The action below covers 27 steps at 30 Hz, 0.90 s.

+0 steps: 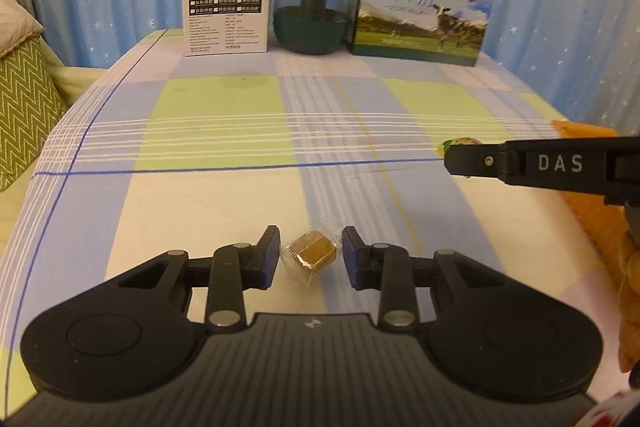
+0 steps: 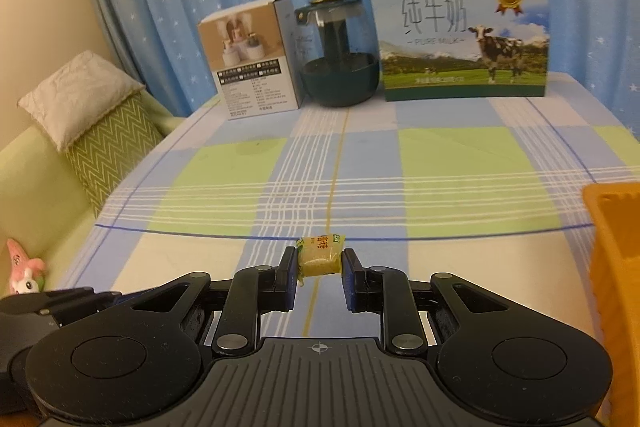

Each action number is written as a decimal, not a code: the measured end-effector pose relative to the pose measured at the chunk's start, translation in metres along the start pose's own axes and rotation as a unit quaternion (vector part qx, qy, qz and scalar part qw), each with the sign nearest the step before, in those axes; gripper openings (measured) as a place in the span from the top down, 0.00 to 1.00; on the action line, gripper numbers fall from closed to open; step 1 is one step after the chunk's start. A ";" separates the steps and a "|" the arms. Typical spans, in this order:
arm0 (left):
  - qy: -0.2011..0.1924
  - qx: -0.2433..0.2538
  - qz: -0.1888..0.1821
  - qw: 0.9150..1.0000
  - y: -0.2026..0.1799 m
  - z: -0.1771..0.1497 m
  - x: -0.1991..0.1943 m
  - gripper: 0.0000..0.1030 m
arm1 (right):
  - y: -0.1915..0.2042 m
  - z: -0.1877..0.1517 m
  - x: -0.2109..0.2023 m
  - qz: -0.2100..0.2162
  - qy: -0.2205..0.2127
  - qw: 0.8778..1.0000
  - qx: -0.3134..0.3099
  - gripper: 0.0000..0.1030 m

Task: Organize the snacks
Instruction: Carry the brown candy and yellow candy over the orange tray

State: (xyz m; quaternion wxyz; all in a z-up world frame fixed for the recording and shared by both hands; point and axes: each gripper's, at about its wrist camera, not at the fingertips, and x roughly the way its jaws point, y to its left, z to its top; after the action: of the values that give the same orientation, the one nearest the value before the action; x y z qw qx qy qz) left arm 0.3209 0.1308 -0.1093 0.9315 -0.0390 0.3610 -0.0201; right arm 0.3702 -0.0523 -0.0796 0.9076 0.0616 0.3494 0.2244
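On the plaid tablecloth [image 1: 224,115], the left gripper [image 1: 310,255] gapes around a brown candy [image 1: 310,255]; the right gripper [image 2: 320,267] pinches a yellow candy [image 2: 320,254].

Matt black plastic left gripper [image 1: 309,254] with shiny metal pivots; brown candy [image 1: 311,254] in clear glossy wrap; yellow candy [image 2: 320,255] in printed crinkly film; smooth checked tablecloth [image 1: 224,131]; glossy cardboard milk carton [image 2: 460,39] at the table's far edge

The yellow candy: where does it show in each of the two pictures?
Left wrist view: the yellow candy peeks out at far right, mostly hidden behind the right gripper's fingers.
Right wrist view: low centre, between the right gripper pads.
Shared landmark: the milk box at the table's back.
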 end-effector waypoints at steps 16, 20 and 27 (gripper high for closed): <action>-0.037 -0.037 -0.002 0.999 -0.062 -0.021 -0.106 0.71 | 0.000 -0.035 -0.128 -0.029 -0.041 0.998 -0.027 0.78; -0.045 -0.043 -0.004 0.998 -0.081 -0.025 -0.132 0.71 | -0.010 -0.045 -0.160 -0.041 -0.045 0.998 -0.010 0.78; -0.051 -0.048 -0.017 0.997 -0.116 -0.032 -0.167 0.71 | -0.028 -0.049 -0.217 -0.060 -0.059 0.996 0.010 0.78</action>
State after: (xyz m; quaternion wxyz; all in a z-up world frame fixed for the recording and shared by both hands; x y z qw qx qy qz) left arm 0.1745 0.0242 -0.0104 0.9455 -0.0908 0.3124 -0.0161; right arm 0.2056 -0.1778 0.0078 0.9379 0.0630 0.3002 0.1620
